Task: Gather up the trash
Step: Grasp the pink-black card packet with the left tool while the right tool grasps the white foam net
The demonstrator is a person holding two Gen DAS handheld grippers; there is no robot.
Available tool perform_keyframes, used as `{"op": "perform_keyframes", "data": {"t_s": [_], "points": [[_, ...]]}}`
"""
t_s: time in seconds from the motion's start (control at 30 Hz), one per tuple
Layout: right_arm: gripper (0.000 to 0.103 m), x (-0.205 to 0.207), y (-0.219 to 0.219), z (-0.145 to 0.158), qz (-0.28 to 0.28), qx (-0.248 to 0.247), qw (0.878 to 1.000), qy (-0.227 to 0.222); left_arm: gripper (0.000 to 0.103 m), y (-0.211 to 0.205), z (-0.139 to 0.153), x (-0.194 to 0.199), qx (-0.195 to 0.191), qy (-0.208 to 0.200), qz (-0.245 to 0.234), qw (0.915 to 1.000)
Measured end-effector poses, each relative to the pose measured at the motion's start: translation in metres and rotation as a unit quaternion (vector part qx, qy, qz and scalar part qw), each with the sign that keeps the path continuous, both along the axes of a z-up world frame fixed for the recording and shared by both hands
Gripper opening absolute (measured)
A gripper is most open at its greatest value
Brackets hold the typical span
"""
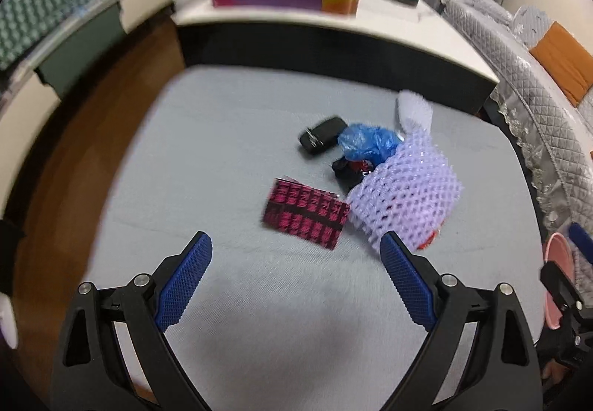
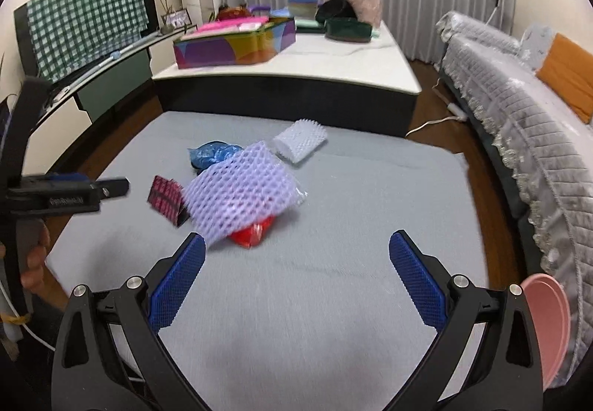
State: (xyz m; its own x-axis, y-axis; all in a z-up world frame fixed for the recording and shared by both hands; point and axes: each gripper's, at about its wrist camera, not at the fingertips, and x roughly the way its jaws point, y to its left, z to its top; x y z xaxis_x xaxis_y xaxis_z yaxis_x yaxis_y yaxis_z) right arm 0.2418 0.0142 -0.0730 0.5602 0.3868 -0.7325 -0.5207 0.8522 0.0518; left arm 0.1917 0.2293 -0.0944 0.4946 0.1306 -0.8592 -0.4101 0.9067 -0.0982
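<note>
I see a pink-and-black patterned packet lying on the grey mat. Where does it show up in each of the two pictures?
Left wrist view: the pink-and-black packet lies near the middle, just left of the lilac foam net.
Right wrist view: the same packet sits left of centre, partly tucked behind the net.
Shared landmark: the lilac foam net on the grey mat, always right beside the packet.
</note>
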Motion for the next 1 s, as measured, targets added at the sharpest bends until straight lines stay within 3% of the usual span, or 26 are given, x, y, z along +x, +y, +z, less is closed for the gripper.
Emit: {"op": "perform_keyframes", "data": {"t_s": [0.23, 0.47, 0.53, 0.6, 0.63, 0.67, 0.7, 0.77, 0.8, 1.0], "points": [[0.098, 0.061, 0.039, -0.043, 0.006, 0.019, 0.997, 0.069, 0.089, 0.036, -0.042, 0.034, -0.044, 0.028, 0.013, 0.9985], [0.098, 0.089, 0.049, -0.078, -0.013, 0.035, 0.989, 0.141, 0.088, 0.051, -0.068, 0.051, -0.07, 0.058, 0.007, 0.9958], [0.098, 0.093, 0.048, -0.079, -0.013, 0.059, 0.986, 0.157, 0.083, 0.051, -0.07, 0.054, -0.081, 0.056, 0.003, 0.9951], [0.093, 0.095, 0.049, -0.077, -0.007, 0.076, 0.983, 0.167, 0.063, 0.05, -0.068, 0.055, -0.089, 0.047, -0.003, 0.9949], [0.078, 0.094, 0.05, -0.077, 0.002, 0.085, 0.981, 0.174, 0.057, 0.048, -0.065, 0.055, -0.093, 0.04, -0.011, 0.9948], [0.057, 0.094, 0.052, -0.077, 0.008, 0.085, 0.98, 0.177, 0.037, 0.045, -0.063, 0.054, -0.092, 0.035, -0.02, 0.995], [0.048, 0.091, 0.055, -0.076, 0.021, 0.079, 0.981, 0.177, 0.022, 0.043, -0.061, 0.054, -0.087, 0.033, -0.027, 0.9952], [0.013, 0.086, 0.059, -0.072, 0.04, 0.072, 0.982, 0.167, 0.01, 0.039, -0.057, 0.052, -0.082, 0.031, -0.035, 0.9955], [0.01, 0.082, 0.06, -0.069, 0.046, 0.064, 0.985, 0.157, 0.0, 0.039, -0.056, 0.049, -0.084, 0.027, -0.034, 0.9955], [0.007, 0.063, 0.058, -0.041, 0.062, 0.057, 0.991, 0.105, 0.0, 0.045, -0.04, 0.042, -0.081, 0.003, -0.025, 0.9964]]}}
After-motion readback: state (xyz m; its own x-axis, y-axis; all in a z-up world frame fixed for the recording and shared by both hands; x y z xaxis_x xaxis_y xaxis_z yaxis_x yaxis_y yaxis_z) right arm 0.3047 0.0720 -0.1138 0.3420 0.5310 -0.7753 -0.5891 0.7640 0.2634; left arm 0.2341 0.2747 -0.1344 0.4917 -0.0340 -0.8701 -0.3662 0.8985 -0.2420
